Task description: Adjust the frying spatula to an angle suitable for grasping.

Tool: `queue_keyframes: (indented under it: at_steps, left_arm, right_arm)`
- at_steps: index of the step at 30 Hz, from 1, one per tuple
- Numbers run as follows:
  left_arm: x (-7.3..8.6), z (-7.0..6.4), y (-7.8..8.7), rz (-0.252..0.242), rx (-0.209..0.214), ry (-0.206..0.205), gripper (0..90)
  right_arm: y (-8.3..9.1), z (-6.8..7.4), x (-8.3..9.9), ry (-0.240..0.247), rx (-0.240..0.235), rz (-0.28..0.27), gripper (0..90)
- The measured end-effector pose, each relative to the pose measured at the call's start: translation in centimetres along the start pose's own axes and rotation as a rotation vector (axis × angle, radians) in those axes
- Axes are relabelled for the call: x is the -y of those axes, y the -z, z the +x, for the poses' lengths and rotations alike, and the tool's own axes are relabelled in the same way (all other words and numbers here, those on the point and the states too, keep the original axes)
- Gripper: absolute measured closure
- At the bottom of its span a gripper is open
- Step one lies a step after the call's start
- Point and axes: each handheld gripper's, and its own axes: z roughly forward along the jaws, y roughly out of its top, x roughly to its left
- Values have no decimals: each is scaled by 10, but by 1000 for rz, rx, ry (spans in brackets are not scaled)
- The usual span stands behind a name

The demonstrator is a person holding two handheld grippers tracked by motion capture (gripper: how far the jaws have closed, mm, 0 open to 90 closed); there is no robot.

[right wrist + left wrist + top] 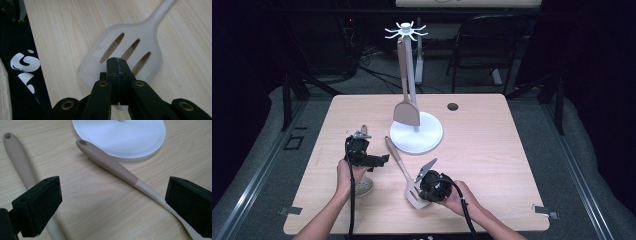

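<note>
Dark room, pale wooden table (492, 125) under the camera. The slotted spatula (404, 172) lies near the table's front edge, handle toward the white stand (417, 132). My right gripper (117, 65) is clenched flat against its blade, gripping nothing that I can confirm. My left gripper (110, 202) hangs released, straddling the handle. One spatula (406, 107) hangs on the stand; I judge two utensils left, including a spoon (20, 165).

The table (492, 150) has a pale, matt wood-grain surface, the slotted spatula (130, 47) looks like smooth, slightly translucent silicone or plastic with a matt tan handle, the stand's base (140, 137) is smooth white plastic with a soft sheen, and the gripper pads (45, 205) look like matt black rubber.
</note>
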Motion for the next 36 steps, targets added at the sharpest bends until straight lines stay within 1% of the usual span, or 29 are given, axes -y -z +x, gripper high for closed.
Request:
queue_keyframes:
  at_steps: [2, 4, 6, 7, 10, 11, 12, 13, 14, 21, 23, 27, 29, 30, 32, 36]
  left_arm:
    - [0, -1, -1, 2, 4, 3, 9]
    - [0, -1, -2, 9, 10, -3, 9]
    - [0, -2, -3, 11, 12, 4, 9]
    - [0, -2, -4, 10, 12, 1, 9]
    - [1, -3, -6, 15, 17, 1, 8]
    - [1, -3, -7, 21, 18, -4, 8]
    - [1, -4, -8, 23, 23, 1, 8]
    - [1, -4, -9, 24, 24, -1, 8]
    - [1, -5, -9, 26, 25, -2, 8]
    - [1, -7, -17, 41, 40, 2, 9]
    - [1, -8, -19, 45, 40, -3, 10]
    - [-2, -9, -26, 50, 42, 3, 13]
    - [-3, -10, -29, 59, 52, 0, 17]
    - [-4, -10, -31, 62, 60, 7, 19]
    - [-5, -11, -33, 64, 64, 6, 29]
    - [-6, -12, -38, 67, 83, 23, 67]
  right_arm:
    - [-3, 0, 1, -1, -7, 12, 900]
    - [-6, 0, 1, 6, -3, 28, 899]
    - [-10, 0, 2, 9, -2, 42, 897]
    - [-12, 0, 3, 8, -2, 50, 897]
    - [-16, 0, 4, 1, -10, 52, 898]
    - [-16, 0, 3, 11, -5, 76, 899]
    - [-18, -1, 4, 11, 1, 79, 900]
    - [-20, -1, 5, 0, -9, 74, 900]
    - [-21, -1, 5, -2, -8, 76, 900]
    - [-21, -3, 6, -8, -17, 70, 900]
    - [-21, -3, 7, -6, -21, 68, 900]
    - [-21, -3, 7, -2, -21, 67, 900]
    - [-21, -3, 7, -3, -24, 66, 900]
    - [-21, -3, 7, -3, -23, 66, 900]
    - [-21, -3, 7, 2, -20, 67, 900]
    - [-21, -3, 7, 5, -21, 68, 900]
